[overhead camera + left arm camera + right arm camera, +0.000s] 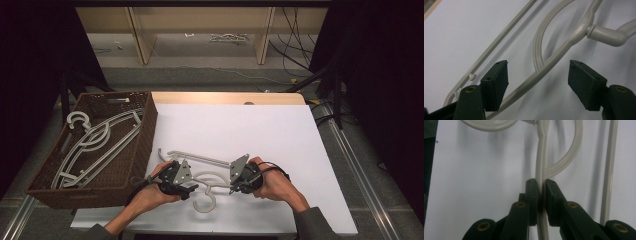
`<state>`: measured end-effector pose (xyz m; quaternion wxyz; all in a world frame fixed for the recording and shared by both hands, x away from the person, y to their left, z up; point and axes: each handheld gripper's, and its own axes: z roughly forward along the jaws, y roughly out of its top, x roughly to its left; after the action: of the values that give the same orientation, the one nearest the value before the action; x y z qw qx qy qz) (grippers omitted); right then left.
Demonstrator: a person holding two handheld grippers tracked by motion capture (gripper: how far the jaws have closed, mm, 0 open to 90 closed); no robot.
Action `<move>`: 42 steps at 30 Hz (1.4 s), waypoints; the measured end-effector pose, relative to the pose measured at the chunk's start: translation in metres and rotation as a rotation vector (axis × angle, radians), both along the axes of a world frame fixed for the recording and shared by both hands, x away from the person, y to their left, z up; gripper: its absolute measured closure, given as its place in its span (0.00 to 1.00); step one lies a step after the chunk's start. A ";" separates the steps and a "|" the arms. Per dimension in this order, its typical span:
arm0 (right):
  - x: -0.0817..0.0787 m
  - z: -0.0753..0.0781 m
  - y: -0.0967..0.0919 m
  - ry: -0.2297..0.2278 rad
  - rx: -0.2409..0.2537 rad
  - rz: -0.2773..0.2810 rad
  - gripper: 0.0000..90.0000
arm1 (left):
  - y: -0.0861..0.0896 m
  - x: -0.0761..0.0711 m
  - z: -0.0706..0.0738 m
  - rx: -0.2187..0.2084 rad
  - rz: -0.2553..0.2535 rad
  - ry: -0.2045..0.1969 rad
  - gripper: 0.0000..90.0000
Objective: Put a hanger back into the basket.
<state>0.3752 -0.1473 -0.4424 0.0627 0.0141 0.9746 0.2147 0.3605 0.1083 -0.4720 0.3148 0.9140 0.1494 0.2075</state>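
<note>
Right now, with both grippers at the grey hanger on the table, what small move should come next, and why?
Probably close the left gripper on the hanger. Its shoulder bar runs between the open jaws, and the pads do not touch it. The right gripper is already shut on the other shoulder, so a second grip would likely allow a level lift toward the basket.

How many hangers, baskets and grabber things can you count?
Hangers on the table: 1
Hangers in the basket: 2
Brown wicker basket: 1
Hand-held grippers: 2, the left hand-held gripper and the right hand-held gripper
Total: 6
</note>
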 end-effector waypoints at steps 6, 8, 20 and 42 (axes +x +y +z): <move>-0.001 0.003 0.000 -0.003 0.004 0.008 0.91 | -0.008 0.004 -0.002 0.018 -0.028 -0.015 0.41; -0.002 0.004 0.001 -0.001 0.006 0.007 0.91 | -0.010 0.004 -0.003 0.025 -0.038 -0.018 0.42; -0.002 0.007 -0.001 0.004 0.024 0.017 0.91 | -0.015 0.002 0.006 0.068 -0.129 -0.029 0.71; 0.011 0.034 -0.018 -0.150 0.361 -0.297 0.48 | -0.010 0.004 0.035 0.035 -0.195 -0.108 0.87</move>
<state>0.3865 -0.1648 -0.4081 0.1620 0.1525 0.9003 0.3741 0.3649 0.0984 -0.4365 0.3251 0.9170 0.0390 0.2277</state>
